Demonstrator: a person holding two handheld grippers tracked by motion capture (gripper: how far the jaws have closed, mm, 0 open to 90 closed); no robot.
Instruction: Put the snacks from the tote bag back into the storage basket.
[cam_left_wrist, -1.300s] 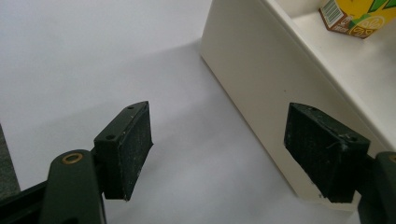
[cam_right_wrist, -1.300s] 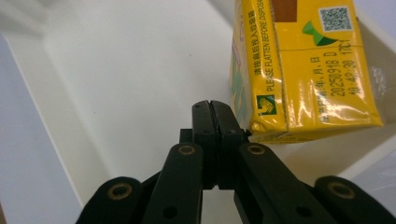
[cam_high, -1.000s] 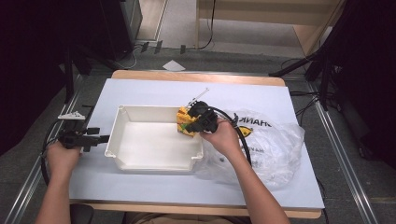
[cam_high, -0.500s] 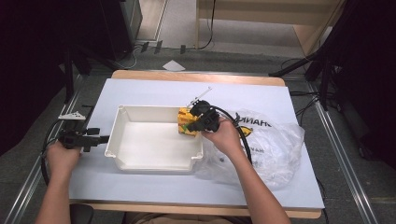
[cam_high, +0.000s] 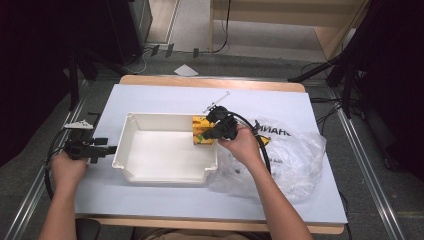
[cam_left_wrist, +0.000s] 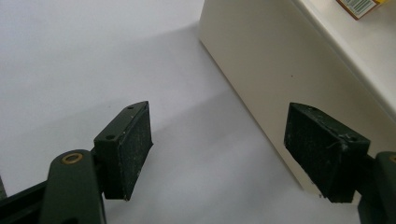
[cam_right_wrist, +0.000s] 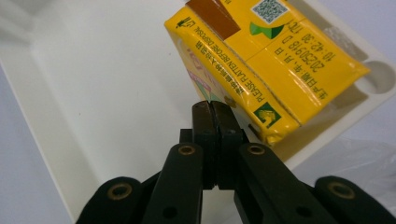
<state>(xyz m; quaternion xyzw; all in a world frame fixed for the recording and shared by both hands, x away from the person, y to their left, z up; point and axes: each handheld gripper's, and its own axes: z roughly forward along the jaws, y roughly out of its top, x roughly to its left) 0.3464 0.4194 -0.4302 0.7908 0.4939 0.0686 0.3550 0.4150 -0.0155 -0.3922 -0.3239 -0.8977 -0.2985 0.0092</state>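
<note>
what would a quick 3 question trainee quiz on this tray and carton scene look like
1. True or false: the left gripper has its jaws closed on the rim of the white plastic tray.
2. Multiple choice: the yellow drink carton is (A) flat on the table beside the tray, (B) tilted over the tray's corner at the right gripper's tip, (C) inside the clear plastic bag.
3. Fill in: the right gripper's jaws are pressed ____.

Key: 1 false, its jaws stand apart beside the tray's outer wall. 2 B. 3 together; whether they pinch a carton flap cannot be told.
</note>
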